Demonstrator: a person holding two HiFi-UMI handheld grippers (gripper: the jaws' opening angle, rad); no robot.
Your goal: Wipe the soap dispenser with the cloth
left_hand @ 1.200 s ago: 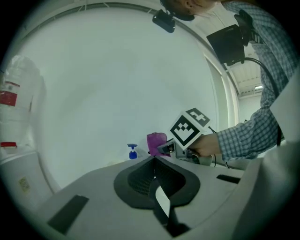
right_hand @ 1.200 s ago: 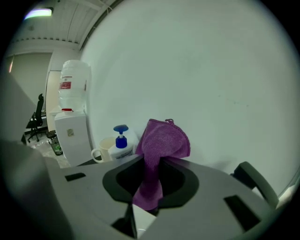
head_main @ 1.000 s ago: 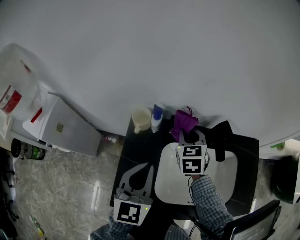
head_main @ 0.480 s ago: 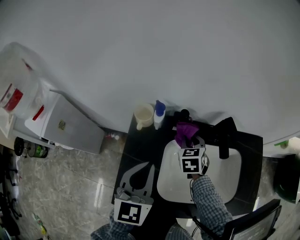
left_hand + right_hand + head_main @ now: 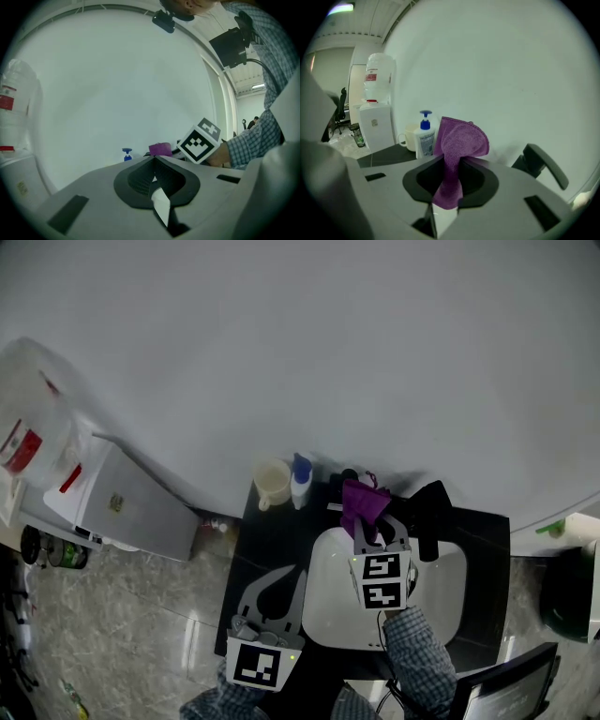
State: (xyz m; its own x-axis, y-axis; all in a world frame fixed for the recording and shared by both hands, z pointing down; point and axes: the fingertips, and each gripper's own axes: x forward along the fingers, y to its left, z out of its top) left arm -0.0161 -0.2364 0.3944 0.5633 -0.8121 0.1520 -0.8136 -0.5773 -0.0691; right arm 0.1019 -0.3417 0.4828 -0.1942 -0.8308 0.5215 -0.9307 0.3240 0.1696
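Right tongs [image 5: 451,161]: shut on the purple cloth [image 5: 461,136], which is pinched low and stands bunched above the tips.
Left tongs [image 5: 153,160]: jaws pressed together, nothing held between them; kept nearer the person than the right tongs.
Soap dispenser [image 5: 424,138]: set upright on the dark tabletop [image 5: 267,535], ahead of the right tongs and to their left, apart from the cloth.
Cup [image 5: 272,482]: placed just left of the dispenser.
Basin [image 5: 441,601]: white, seen under the right tongs.
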